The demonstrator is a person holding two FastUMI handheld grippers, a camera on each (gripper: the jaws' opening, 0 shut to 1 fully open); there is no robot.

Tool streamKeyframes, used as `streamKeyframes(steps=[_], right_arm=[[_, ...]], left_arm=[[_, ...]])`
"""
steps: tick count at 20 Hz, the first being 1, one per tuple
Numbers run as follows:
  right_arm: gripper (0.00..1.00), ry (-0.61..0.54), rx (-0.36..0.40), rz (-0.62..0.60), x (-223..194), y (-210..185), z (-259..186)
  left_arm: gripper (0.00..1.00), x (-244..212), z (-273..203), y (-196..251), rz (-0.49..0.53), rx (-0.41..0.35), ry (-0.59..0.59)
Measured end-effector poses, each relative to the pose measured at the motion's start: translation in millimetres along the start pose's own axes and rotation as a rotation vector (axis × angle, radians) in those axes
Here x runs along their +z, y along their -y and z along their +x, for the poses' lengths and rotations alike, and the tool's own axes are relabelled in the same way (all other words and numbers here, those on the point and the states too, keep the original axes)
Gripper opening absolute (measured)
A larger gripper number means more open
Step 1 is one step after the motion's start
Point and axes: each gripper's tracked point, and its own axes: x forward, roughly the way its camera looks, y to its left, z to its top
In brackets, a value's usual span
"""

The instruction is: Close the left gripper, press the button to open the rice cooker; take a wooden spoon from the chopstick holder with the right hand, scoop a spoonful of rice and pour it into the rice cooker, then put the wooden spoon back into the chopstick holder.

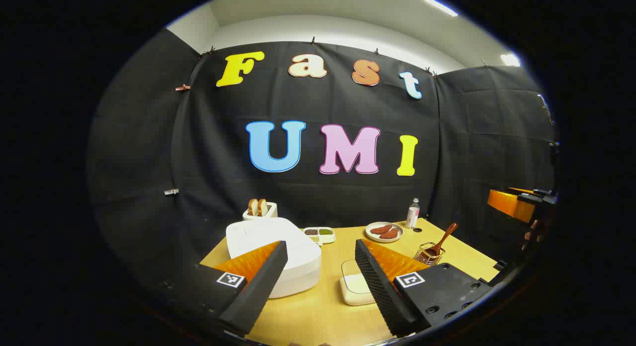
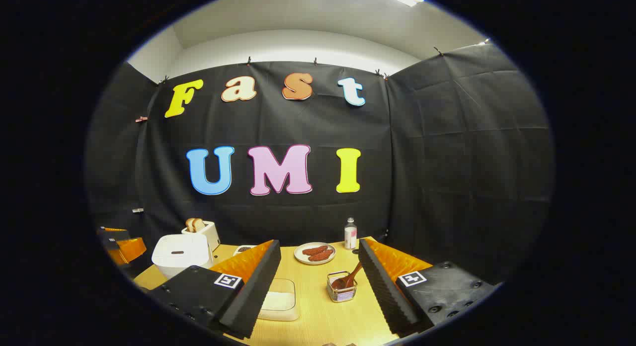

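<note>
Both grippers hang released above a wooden table [image 2: 318, 306], fingers spread, holding nothing. The left gripper [image 1: 320, 286] faces the closed white rice cooker [image 1: 276, 251]. The right gripper [image 2: 318, 291] faces the wooden spoon [image 2: 350, 279] standing in its wire holder [image 2: 342, 291], beside a rice container [image 2: 280, 299].

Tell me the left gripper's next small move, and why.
Probably shut the left gripper: its jaws stand wide apart above the wooden table, and the white rounded rice cooker ahead has its lid down. Closed fingers would make one firm tip for pressing the button.
</note>
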Motion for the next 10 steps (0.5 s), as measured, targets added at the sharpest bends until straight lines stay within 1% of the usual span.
streamKeyframes(steps=[5, 10], right_arm=[[0.98, -0.006, -0.008, -0.003, -1.3, 3.5, -5.5], [0.98, -0.013, -0.005, 0.008, -0.3, -0.1, -6.8]], left_arm=[[0.95, -4.7, -2.1, 5.7, -0.009, -0.021, -0.007], [0.95, -5.4, -3.9, -1.5, -0.003, -0.016, -0.010]])
